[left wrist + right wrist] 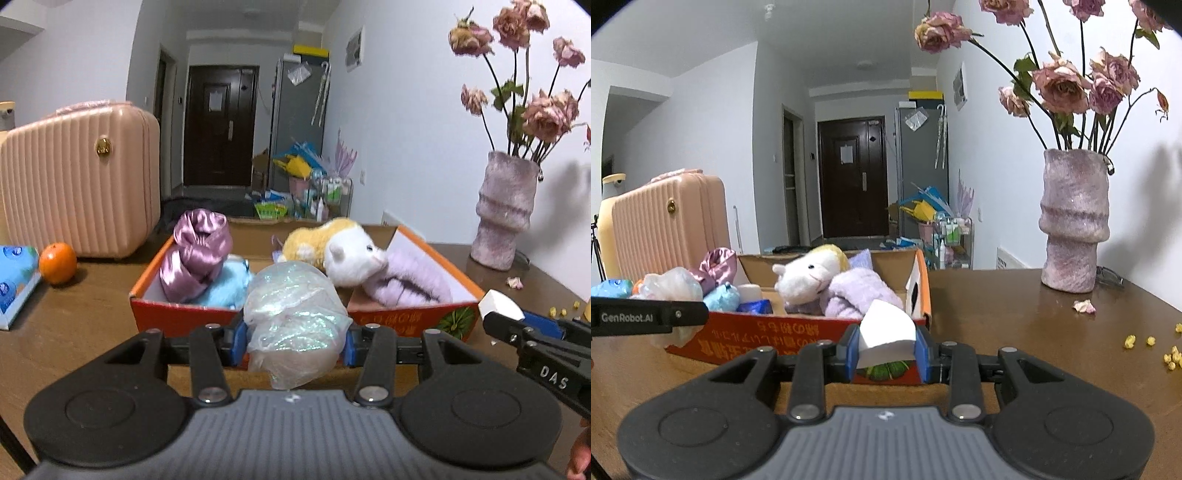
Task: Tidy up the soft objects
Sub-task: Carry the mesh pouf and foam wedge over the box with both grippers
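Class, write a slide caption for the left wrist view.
Left gripper holds an iridescent plastic bag before the orange cardboard box of soft toys.

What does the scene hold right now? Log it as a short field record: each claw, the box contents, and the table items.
left claw: shut on the iridescent plastic bag, held at the box's near wall
right claw: shut on a white folded piece
box: orange cardboard, open top
box contents: purple satin bundle, light blue plush, white and yellow plush toy, lilac fuzzy item
table: orange fruit, pink case, vase of dried roses, blue tissue pack
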`<state>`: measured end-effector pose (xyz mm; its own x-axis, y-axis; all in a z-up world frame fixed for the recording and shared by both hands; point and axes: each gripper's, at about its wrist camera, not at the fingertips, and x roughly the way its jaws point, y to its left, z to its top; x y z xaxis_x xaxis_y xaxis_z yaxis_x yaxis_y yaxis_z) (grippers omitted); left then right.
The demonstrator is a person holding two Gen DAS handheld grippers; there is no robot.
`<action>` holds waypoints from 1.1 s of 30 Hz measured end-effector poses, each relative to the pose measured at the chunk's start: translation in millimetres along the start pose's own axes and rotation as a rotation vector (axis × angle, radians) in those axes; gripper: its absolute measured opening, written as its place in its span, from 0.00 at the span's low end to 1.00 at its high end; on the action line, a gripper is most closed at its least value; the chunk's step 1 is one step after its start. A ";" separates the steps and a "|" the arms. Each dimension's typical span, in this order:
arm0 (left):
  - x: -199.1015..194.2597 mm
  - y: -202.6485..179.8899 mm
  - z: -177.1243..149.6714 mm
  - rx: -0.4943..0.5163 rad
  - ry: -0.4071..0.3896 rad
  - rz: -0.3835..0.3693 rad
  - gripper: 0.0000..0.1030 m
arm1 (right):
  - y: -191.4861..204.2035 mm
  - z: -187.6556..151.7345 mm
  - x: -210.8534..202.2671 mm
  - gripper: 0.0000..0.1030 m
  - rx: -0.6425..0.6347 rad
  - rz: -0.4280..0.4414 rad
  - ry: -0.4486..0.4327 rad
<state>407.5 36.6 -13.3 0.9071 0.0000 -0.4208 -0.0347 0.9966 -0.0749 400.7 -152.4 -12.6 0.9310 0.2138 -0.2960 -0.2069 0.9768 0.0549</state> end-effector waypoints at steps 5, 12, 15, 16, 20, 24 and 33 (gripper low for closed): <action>-5.4 0.4 5.4 -0.005 -0.045 0.002 0.46 | 6.8 4.5 7.7 0.29 0.001 0.002 -0.025; -3.9 -1.2 15.3 -0.016 -0.090 0.006 0.46 | 16.3 11.7 21.3 0.30 0.003 0.004 -0.060; 1.1 -3.5 19.7 -0.021 -0.103 0.009 0.46 | 19.0 14.9 28.6 0.30 0.005 0.006 -0.071; 3.8 -4.3 21.7 -0.024 -0.106 0.009 0.46 | 20.2 16.0 31.5 0.30 0.006 0.006 -0.075; 15.8 -6.7 27.5 -0.032 -0.109 0.012 0.46 | 22.8 20.5 44.4 0.30 0.009 0.008 -0.081; 26.2 -6.4 31.4 -0.038 -0.111 0.021 0.46 | 26.1 24.1 56.7 0.30 0.010 0.008 -0.087; 48.9 -1.3 40.7 -0.043 -0.116 0.043 0.46 | 29.1 34.4 85.7 0.30 0.005 0.009 -0.105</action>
<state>469.0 38.7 2.9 0.9469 0.0544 -0.3169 -0.0899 0.9911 -0.0986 484.9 -105.4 -3.5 0.9556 0.2220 -0.1940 -0.2139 0.9749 0.0622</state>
